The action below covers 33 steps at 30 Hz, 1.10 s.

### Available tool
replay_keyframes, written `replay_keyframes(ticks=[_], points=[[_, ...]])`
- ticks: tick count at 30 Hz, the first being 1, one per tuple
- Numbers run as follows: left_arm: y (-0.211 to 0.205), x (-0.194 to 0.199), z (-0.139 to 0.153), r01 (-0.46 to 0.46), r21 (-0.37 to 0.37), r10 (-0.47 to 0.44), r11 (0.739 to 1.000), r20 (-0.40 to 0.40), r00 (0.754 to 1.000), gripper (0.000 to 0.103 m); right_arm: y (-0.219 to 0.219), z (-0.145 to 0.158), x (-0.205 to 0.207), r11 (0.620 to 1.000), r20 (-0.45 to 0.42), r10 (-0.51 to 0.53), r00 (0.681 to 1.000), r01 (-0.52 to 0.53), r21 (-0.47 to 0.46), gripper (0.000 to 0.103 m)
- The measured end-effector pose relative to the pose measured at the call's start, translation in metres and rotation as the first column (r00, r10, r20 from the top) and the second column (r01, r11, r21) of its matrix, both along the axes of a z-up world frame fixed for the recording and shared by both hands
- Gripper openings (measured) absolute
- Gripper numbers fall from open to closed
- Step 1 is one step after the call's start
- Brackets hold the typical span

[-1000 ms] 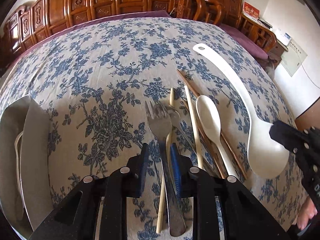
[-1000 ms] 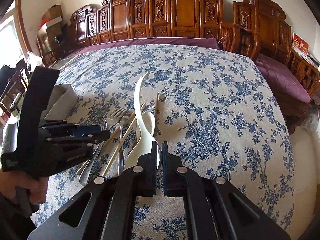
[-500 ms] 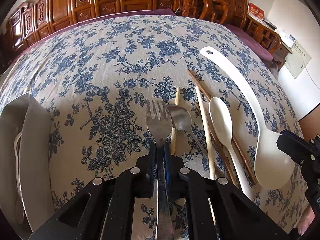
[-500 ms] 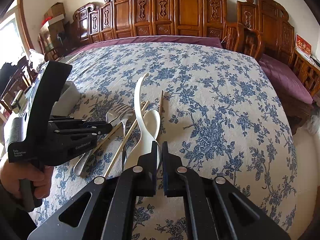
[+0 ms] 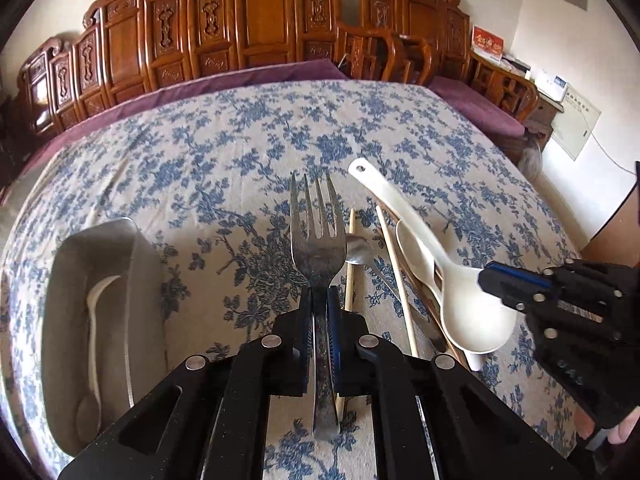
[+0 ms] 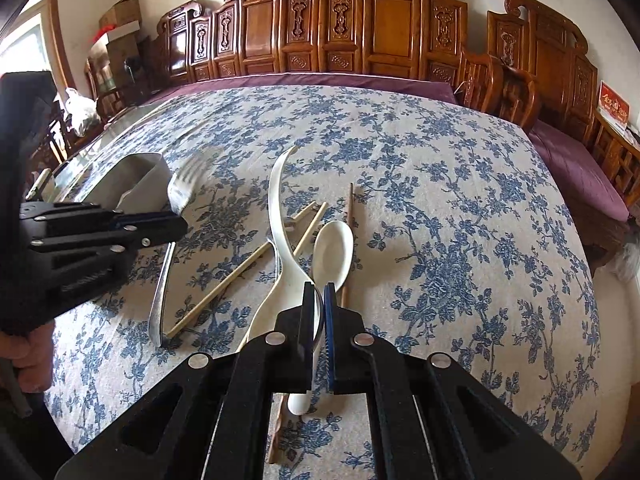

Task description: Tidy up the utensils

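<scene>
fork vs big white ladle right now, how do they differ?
The fork is shiny metal with tines; the big white ladle is matte white with a deep bowl and a hole at its handle end.
The fork is the shorter; the ladle reaches farther across the tablecloth.
The fork is clamped by its handle in the left gripper; the ladle by its bowl rim in the right gripper.
Both are gripped in shut jaws.

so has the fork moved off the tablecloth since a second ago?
Yes. The fork, clamped in the left gripper, is raised off the tablecloth, with the chopsticks below.
</scene>
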<state>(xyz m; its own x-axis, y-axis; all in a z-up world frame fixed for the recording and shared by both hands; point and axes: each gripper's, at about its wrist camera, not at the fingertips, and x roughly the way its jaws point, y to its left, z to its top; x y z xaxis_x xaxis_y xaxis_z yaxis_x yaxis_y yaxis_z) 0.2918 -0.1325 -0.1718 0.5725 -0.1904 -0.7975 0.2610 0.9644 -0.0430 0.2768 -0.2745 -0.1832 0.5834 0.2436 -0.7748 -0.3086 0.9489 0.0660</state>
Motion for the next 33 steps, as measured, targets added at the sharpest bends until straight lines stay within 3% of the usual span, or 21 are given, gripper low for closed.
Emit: replay_keyframes(ticks=[15,17,22,27,33], points=[[0.022,-0.045,0.028,-0.004,-0.032,0.008,0.999,0.127,0.992,0.006,0.013,-0.004,-0.008,1.000,0.012,0.004,1.000,-0.003,-0.022,0.006],[0.025,-0.049,0.032,-0.012,-0.034,0.017,0.999,0.139,0.990,0.000,0.014,-0.003,-0.009,1.000,0.017,0.003,1.000,-0.003,-0.020,0.006],[0.035,-0.056,0.050,-0.015,-0.065,0.026,0.998,0.178,0.984,0.000,0.020,0.001,-0.013,1.000,0.028,0.012,1.000,-0.011,-0.014,0.006],[0.043,-0.048,0.044,-0.039,-0.059,0.047,0.997,0.139,0.989,0.000,0.018,-0.001,-0.015,1.000,0.019,0.000,1.000,0.001,-0.011,0.006],[0.032,-0.014,0.012,-0.059,-0.040,0.060,0.997,0.040,0.997,0.003,-0.001,-0.001,-0.009,0.999,0.017,-0.045,0.999,0.045,0.004,0.006]])
